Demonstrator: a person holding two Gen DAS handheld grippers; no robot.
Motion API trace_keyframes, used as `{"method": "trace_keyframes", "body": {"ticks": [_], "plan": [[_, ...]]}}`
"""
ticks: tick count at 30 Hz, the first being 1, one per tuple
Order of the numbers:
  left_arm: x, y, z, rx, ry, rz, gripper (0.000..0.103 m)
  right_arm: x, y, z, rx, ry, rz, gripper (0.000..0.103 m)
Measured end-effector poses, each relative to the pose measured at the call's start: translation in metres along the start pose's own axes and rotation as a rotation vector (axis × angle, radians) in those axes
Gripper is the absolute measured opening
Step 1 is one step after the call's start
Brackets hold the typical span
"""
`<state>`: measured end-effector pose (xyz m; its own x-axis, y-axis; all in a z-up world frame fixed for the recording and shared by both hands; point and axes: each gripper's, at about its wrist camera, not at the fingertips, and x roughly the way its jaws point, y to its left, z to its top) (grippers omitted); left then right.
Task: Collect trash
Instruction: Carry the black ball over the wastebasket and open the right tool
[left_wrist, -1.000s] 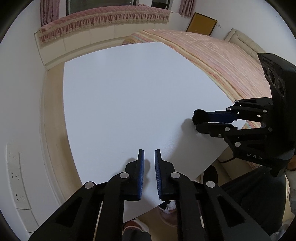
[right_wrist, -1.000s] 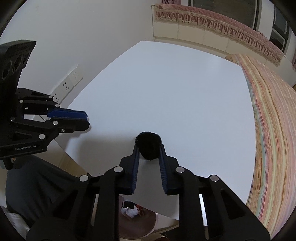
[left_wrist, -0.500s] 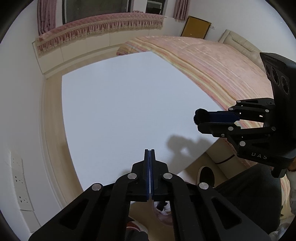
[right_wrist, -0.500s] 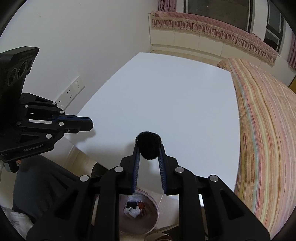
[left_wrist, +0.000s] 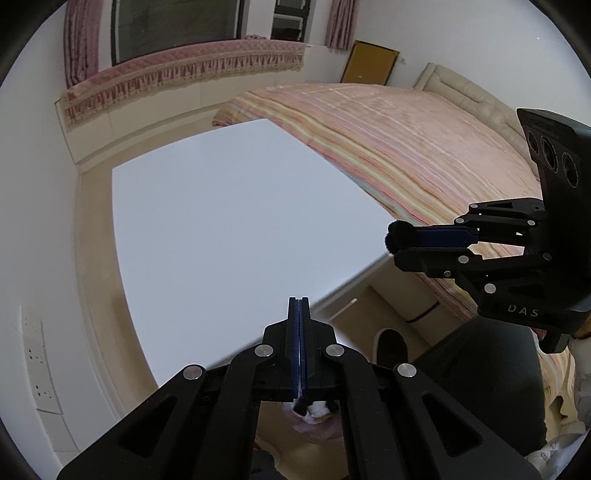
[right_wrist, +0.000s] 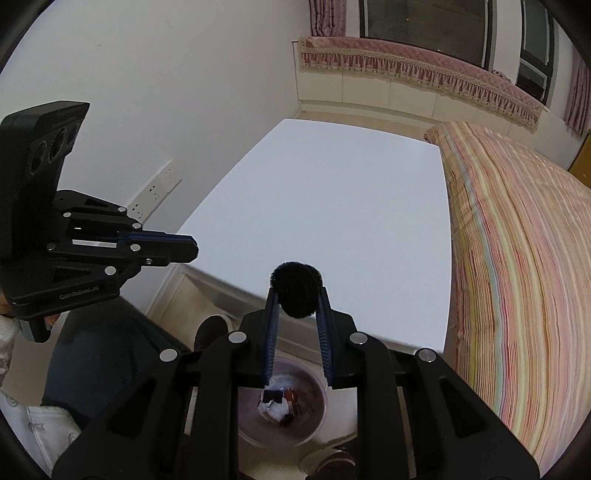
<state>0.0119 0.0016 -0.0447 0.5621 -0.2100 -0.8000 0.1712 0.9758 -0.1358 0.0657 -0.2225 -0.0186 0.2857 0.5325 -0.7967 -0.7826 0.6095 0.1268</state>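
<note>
The thing I care about is the black pom-pom (right_wrist: 295, 290), a fuzzy dark ball pinched at the tips of my right gripper (right_wrist: 295, 295); its blue pads stand narrow and press on the ball from both sides, so I read it as held, clear of the white table (right_wrist: 332, 192). From the right wrist view the ball sits just above centre, and at about six o'clock below it, seen through the gap between the fingers, is the round bin (right_wrist: 317, 410) on the floor with some scraps of trash already in it. My left gripper (left_wrist: 299, 301) has its jaws fully together with nothing between them; in the left view the right gripper shows at three o'clock with the ball at its tip. The table top looks bare in both views, with the striped bed (right_wrist: 517, 258) along its right side at three o'clock. I judge this to be the carry step: the piece is picked and needs dropping. Next I would bring the right gripper over the bin's mouth, past the table's near edge, then open the jaws; the fuzz may cling to a pad.
</note>
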Motion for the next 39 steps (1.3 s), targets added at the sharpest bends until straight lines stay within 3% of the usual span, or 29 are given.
{"method": "trace_keyframes", "body": {"ticks": [11,22,25,27,29,30,31,33,39], "plan": [[-0.019,-0.032,-0.027,0.023,0.000,-0.028,0.000,-0.034,0.022,-0.042,0.002,0.008,0.003,0.019],[-0.026,-0.051,-0.040,0.041,0.007,-0.050,0.000,-0.048,0.028,-0.060,0.012,0.013,0.025,0.020],[-0.026,-0.054,-0.043,0.043,0.017,-0.058,0.001,-0.048,0.030,-0.064,0.011,0.024,0.041,0.025],[-0.025,-0.056,-0.046,0.045,0.028,-0.058,0.009,-0.045,0.030,-0.066,0.008,0.036,0.046,0.029],[-0.023,-0.056,-0.047,0.045,0.038,-0.039,0.033,-0.042,0.030,-0.068,0.003,0.046,0.036,0.054],[-0.022,-0.053,-0.048,0.035,0.037,-0.028,0.066,-0.042,0.030,-0.069,0.005,0.045,0.030,0.076],[-0.023,-0.051,-0.049,0.020,0.022,-0.026,0.091,-0.042,0.029,-0.070,0.010,0.039,0.023,0.087],[-0.028,-0.047,-0.049,0.006,-0.007,-0.004,0.093,-0.041,0.025,-0.071,0.021,0.043,0.008,0.091],[-0.027,-0.042,-0.048,-0.030,0.010,0.000,0.096,-0.040,0.021,-0.073,0.045,0.033,-0.001,0.096]]}}
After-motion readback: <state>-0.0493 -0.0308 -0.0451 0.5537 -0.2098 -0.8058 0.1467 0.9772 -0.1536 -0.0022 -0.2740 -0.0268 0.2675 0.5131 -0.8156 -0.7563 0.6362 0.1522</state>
